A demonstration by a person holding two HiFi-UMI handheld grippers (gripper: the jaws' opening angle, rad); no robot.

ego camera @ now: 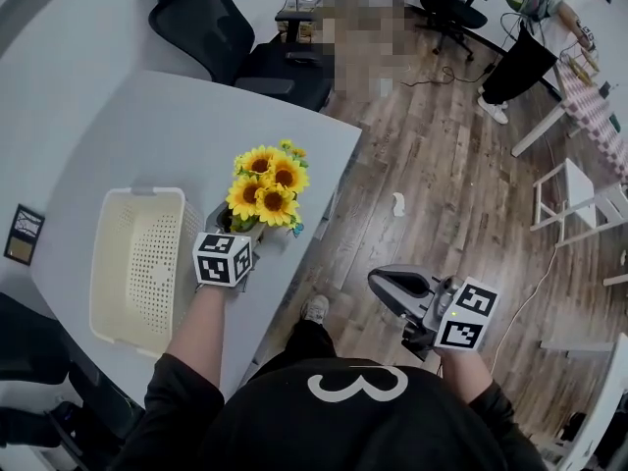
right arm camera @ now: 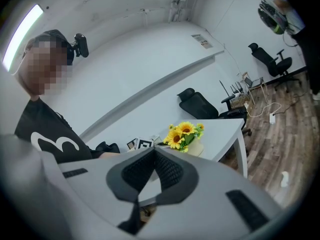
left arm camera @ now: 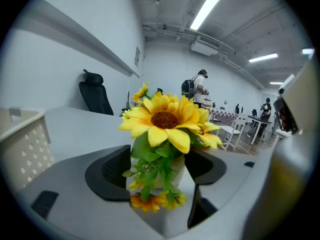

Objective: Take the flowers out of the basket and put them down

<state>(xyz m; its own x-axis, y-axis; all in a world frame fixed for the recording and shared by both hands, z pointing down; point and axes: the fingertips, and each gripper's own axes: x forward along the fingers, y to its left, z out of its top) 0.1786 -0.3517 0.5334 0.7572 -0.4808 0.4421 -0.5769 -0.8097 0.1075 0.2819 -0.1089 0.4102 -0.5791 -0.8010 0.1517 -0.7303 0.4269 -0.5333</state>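
Observation:
The sunflowers (ego camera: 265, 184) stand upright in a small white pot on the grey table (ego camera: 147, 135), just right of the white perforated basket (ego camera: 137, 193). My left gripper (ego camera: 238, 226) is at the pot, open, its dark pads (left arm camera: 112, 171) on either side of the pot (left arm camera: 176, 173) and the leaves. The big yellow bloom (left arm camera: 165, 119) fills the left gripper view, with the basket's wall (left arm camera: 22, 144) at the left. My right gripper (ego camera: 397, 285) hangs off the table over the wooden floor, shut and holding nothing (right arm camera: 155, 159). It looks back at the flowers (right arm camera: 184, 134).
The table's right edge (ego camera: 329, 199) runs close by the pot. A black office chair (ego camera: 245, 37) stands behind the table. White chairs (ego camera: 579, 199) and a person (ego camera: 549, 8) at another table are at the far right. A dark card (ego camera: 25, 234) lies at the table's left edge.

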